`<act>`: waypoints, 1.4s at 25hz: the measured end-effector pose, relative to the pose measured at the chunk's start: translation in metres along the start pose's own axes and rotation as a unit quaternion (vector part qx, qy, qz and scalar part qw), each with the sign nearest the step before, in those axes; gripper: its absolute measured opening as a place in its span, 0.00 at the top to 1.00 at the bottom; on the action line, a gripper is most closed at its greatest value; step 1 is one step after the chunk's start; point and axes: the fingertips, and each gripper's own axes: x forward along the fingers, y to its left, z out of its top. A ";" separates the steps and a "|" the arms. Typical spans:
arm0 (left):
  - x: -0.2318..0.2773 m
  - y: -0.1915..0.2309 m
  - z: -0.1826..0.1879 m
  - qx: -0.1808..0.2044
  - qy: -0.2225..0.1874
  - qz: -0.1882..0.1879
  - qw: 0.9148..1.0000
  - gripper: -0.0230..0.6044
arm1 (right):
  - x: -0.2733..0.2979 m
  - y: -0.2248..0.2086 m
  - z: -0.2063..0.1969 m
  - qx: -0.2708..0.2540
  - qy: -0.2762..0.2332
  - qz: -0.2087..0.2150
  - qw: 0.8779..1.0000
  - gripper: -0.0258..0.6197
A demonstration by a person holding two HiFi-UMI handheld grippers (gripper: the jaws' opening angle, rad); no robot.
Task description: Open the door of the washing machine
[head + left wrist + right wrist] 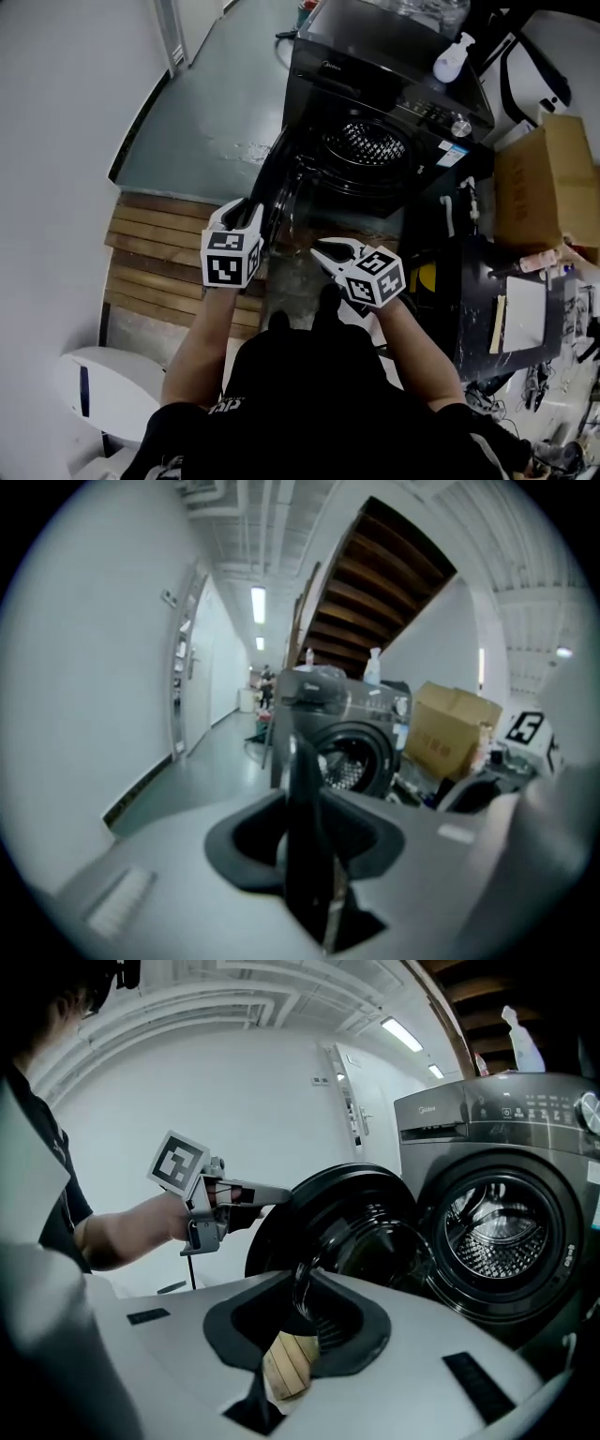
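Observation:
The black washing machine (394,103) stands ahead with its round door (281,187) swung out to the left, and the steel drum (370,142) lies bare. My left gripper (249,219) is at the door's outer rim. In the left gripper view the dark door edge (305,836) runs upright between the jaws, which look shut on it. The right gripper view shows the left gripper (277,1192) at the top of the door (356,1222). My right gripper (328,251) hangs in front of the door, narrowly open and holding nothing.
A white spray bottle (452,56) stands on the machine's top. A cardboard box (548,178) and a cluttered dark table (506,309) are at the right. Wooden decking (159,253) lies under me, grey floor (216,103) beyond it, and a white rounded object (103,384) at lower left.

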 end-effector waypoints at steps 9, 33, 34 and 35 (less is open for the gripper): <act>0.004 0.060 0.016 0.013 -0.019 0.073 0.997 0.79 | -0.004 -0.040 0.028 0.025 -0.037 -0.005 0.999 0.89; 0.050 0.028 0.093 0.013 -0.065 0.135 0.989 0.83 | -0.067 -0.193 0.045 0.063 -0.068 -0.005 0.996 0.89; 0.057 0.015 0.096 0.019 -0.063 0.124 0.990 0.83 | -0.071 -0.198 0.045 0.066 -0.072 -0.006 0.995 0.89; 0.064 0.003 0.098 0.023 -0.062 0.112 0.992 0.83 | -0.075 -0.203 0.044 0.069 -0.076 -0.008 0.995 0.89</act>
